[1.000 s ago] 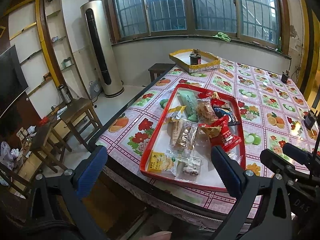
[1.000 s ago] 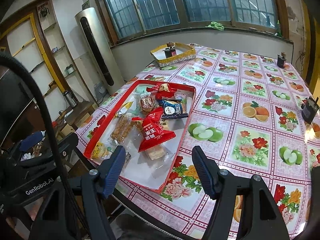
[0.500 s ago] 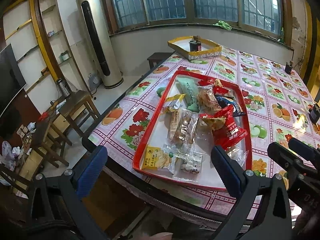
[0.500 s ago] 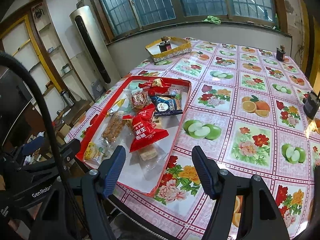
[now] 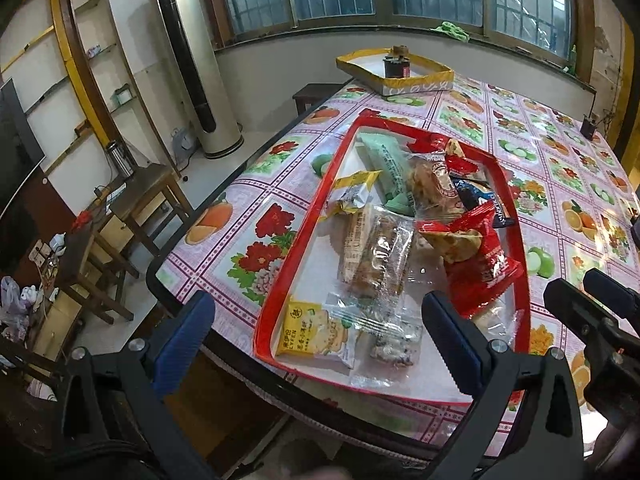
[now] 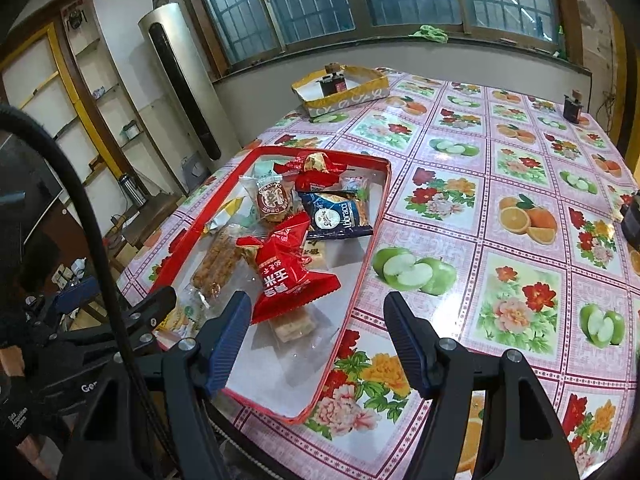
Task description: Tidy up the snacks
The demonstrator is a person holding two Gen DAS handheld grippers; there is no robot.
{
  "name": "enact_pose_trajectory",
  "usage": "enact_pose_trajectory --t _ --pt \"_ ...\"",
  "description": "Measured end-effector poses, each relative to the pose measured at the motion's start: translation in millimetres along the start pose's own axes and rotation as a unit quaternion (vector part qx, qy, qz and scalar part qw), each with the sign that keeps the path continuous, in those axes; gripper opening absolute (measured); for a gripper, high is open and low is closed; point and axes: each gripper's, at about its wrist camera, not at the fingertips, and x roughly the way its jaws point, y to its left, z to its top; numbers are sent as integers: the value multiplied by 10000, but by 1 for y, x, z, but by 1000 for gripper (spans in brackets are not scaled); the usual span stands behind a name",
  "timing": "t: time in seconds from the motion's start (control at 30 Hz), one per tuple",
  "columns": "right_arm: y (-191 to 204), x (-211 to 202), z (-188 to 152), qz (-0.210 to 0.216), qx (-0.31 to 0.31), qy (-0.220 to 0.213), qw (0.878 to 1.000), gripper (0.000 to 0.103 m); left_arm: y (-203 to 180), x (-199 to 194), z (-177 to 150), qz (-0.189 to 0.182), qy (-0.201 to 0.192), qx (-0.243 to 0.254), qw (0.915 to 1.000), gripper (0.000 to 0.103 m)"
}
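A red tray (image 5: 308, 236) (image 6: 362, 264) holds several wrapped snacks near the table's front left corner. Among them are a red packet (image 5: 482, 276) (image 6: 288, 276), a green packet (image 5: 386, 164), a yellow cracker pack (image 5: 316, 334), a clear-wrapped bar (image 5: 378, 264) and a dark blue packet (image 6: 338, 216). My left gripper (image 5: 316, 324) stands open over the tray's near end, holding nothing. My right gripper (image 6: 318, 326) is open above the tray's near right rim, empty too.
A yellow box (image 5: 394, 70) (image 6: 344, 90) with a dark jar in it sits at the table's far edge. A small dark object (image 6: 572, 108) stands far right. The fruit-print tablecloth (image 6: 500, 240) spreads right of the tray. Wooden stools (image 5: 132, 208) stand left of the table.
Both grippers have moved forward toward the table, so the tray and snacks appear larger and closer. Both stay open.
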Motion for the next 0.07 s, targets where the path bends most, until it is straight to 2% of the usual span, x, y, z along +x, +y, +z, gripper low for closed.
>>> enact_pose_trajectory --t 0.07 --pt "-1 4 1 5 8 41 10000 69 3 1 1 1 -70 -99 9999 103"
